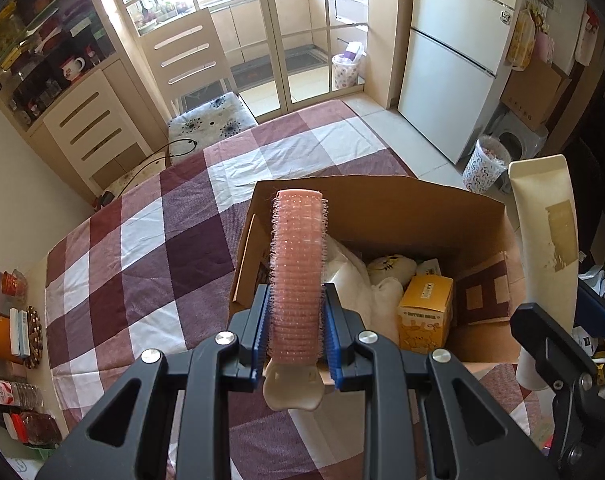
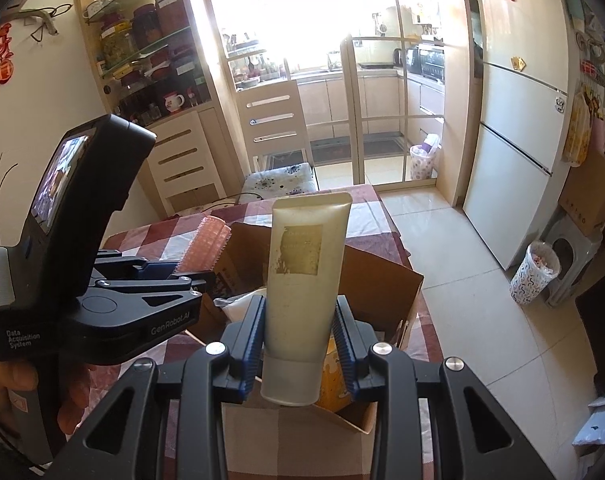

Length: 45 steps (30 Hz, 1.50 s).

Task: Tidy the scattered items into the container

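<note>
My left gripper [image 1: 296, 312] is shut on a pink hair roller clip [image 1: 297, 264], which sticks up over the near left wall of an open cardboard box [image 1: 382, 196]. The box holds a yellow carton [image 1: 424, 312], a cream plush toy [image 1: 390, 268] and white bags. My right gripper [image 2: 300, 320] is shut on a cream tube [image 2: 302, 276], cap end nearest the camera, above the same cardboard box [image 2: 378, 280]. The cream tube [image 1: 542, 240] and right gripper also appear at the right edge of the left wrist view. The pink hair roller clip [image 2: 204, 248] shows in the right wrist view.
The box stands on a table with a maroon-and-white checked cloth [image 1: 150, 248]. Jars, a coaster and packets [image 1: 18, 332] crowd the table's left edge. A chair [image 1: 206, 116], a cabinet [image 1: 90, 132], a fridge [image 1: 450, 68] and a patterned bin [image 1: 484, 164] surround the table.
</note>
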{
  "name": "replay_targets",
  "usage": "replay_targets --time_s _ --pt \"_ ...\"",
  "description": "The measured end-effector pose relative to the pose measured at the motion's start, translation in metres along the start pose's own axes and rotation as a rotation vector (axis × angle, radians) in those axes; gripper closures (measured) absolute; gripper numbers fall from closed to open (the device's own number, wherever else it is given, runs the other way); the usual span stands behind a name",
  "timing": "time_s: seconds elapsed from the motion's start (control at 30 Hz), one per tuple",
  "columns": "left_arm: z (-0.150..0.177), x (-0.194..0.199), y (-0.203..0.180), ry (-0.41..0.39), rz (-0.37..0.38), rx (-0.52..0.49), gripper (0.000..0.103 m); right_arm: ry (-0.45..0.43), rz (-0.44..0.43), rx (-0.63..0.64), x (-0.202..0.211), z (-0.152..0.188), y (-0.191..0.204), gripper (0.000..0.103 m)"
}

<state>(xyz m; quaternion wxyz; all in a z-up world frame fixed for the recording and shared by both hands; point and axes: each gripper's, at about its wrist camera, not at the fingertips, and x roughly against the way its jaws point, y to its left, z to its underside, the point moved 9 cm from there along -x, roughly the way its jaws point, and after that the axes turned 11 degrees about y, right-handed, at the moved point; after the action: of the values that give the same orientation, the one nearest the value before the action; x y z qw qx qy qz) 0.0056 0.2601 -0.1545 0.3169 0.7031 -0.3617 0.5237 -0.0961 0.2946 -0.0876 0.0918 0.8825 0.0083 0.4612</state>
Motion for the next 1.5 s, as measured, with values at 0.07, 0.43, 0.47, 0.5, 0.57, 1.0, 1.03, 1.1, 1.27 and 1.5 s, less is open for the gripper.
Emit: replay_targets --time_s 0.07,0.43,0.47,0.5,0.57,1.0,1.03,1.1,1.27,1.5 --pt "-0.002 -0.003 -0.001 0.006 0.0 -0.005 0.078 0.005 0.001 -0.004 -0.003 -0.001 -0.001 0.07" --pt "-0.003 -0.011 -0.004 0.028 -0.007 -0.019 0.078 0.023 -0.003 -0.007 -0.012 -0.002 -0.003 0.07" --pt "-0.003 -0.011 -0.004 0.028 -0.007 -0.019 0.078 0.024 -0.003 -0.007 -0.013 -0.002 -0.003 0.07" --pt "-0.003 -0.011 -0.004 0.029 -0.006 -0.019 0.078 0.025 -0.003 -0.007 -0.013 -0.002 -0.003 0.07" --pt "-0.003 -0.011 -0.004 0.027 -0.007 -0.02 0.078 0.028 -0.003 -0.006 -0.015 -0.002 -0.003 0.07" --pt "-0.012 -0.004 -0.002 -0.023 -0.016 -0.009 0.02 -0.003 0.021 -0.009 -0.016 -0.007 -0.007 0.047" --pt "-0.013 0.0 0.0 -0.042 -0.025 -0.011 0.019 -0.023 0.033 -0.01 -0.013 -0.009 -0.008 0.043" --pt "-0.014 0.002 0.0 -0.049 -0.017 -0.023 0.016 -0.049 0.039 -0.018 -0.008 -0.012 -0.009 0.037" --pt "-0.013 0.001 0.001 -0.037 -0.024 -0.018 0.014 -0.062 0.029 -0.035 -0.002 -0.012 -0.009 0.034" --pt "-0.006 0.006 0.005 -0.047 -0.034 -0.01 0.014 -0.064 0.02 -0.042 0.003 -0.009 -0.007 0.034"
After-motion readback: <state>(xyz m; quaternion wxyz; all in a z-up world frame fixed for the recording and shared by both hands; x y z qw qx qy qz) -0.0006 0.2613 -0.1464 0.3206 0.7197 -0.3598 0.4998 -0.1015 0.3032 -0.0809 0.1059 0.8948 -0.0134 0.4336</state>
